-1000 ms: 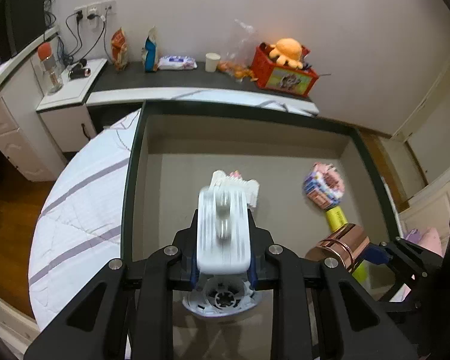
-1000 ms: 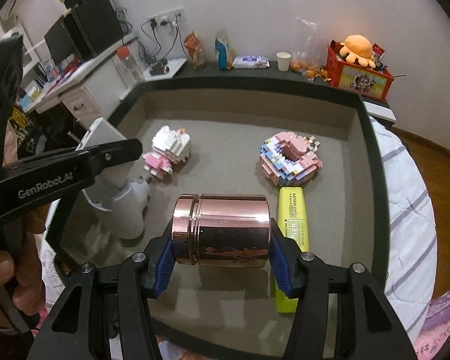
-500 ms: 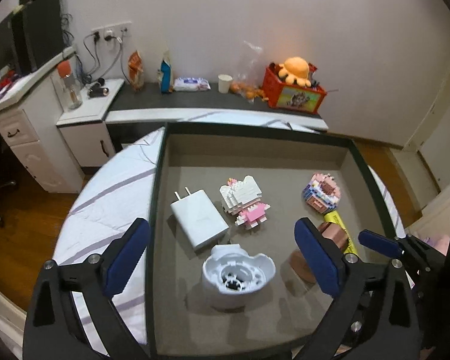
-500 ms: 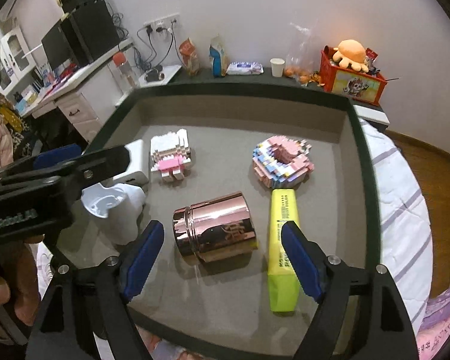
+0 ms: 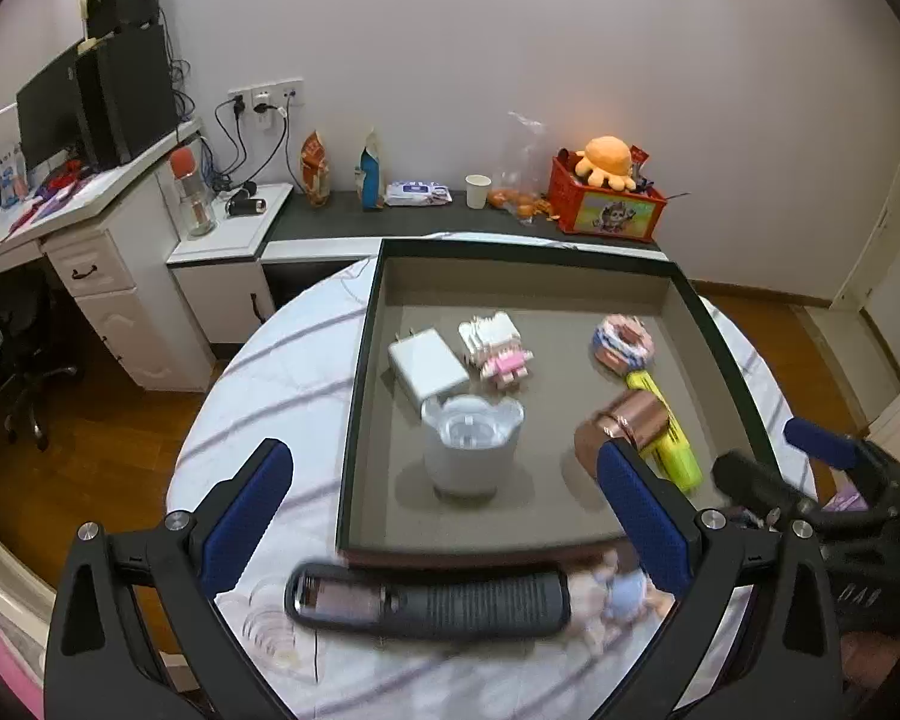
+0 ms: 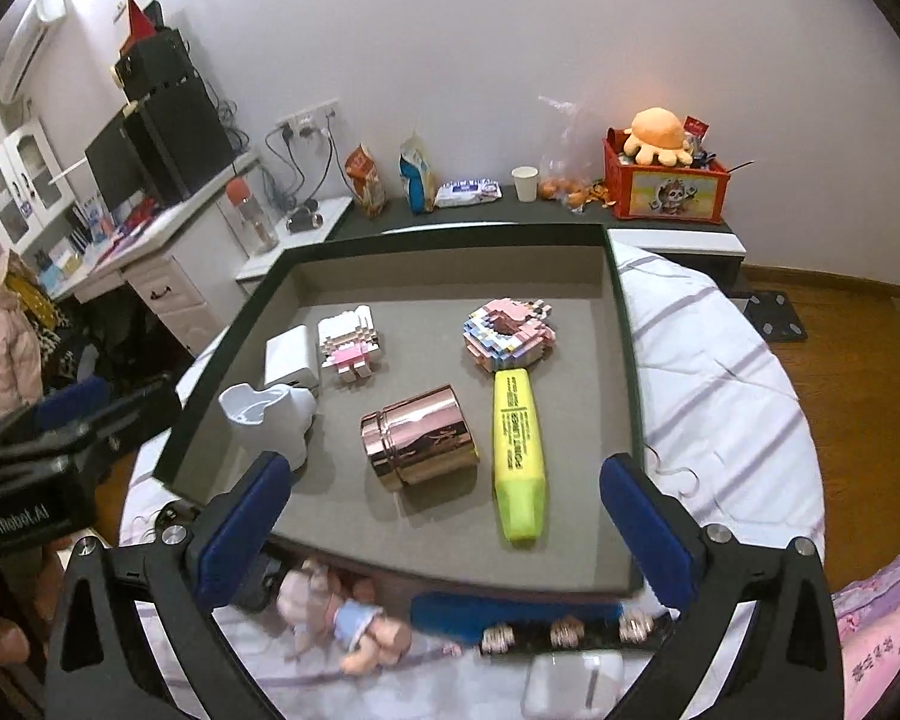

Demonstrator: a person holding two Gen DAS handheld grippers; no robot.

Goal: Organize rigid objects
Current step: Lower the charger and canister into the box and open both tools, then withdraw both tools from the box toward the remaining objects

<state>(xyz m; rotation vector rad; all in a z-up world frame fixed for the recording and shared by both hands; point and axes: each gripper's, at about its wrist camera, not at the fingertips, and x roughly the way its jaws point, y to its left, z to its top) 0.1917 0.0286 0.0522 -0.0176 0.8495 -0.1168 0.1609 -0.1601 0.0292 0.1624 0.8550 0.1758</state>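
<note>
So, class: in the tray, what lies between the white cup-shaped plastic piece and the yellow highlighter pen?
The shiny copper-coloured metal canister, lying on its side, shown best in the right wrist view.

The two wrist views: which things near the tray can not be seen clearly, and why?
- Doll, right wrist view: blurred; in the left wrist view partly behind a gripper finger.
- Dark ribbed object, left wrist view: blurred, so I cannot say what it is.
- Yellow highlighter, left wrist view: partly hidden by the copper tin.
- Clear item, right wrist view: cut off by the bottom edge.
</note>
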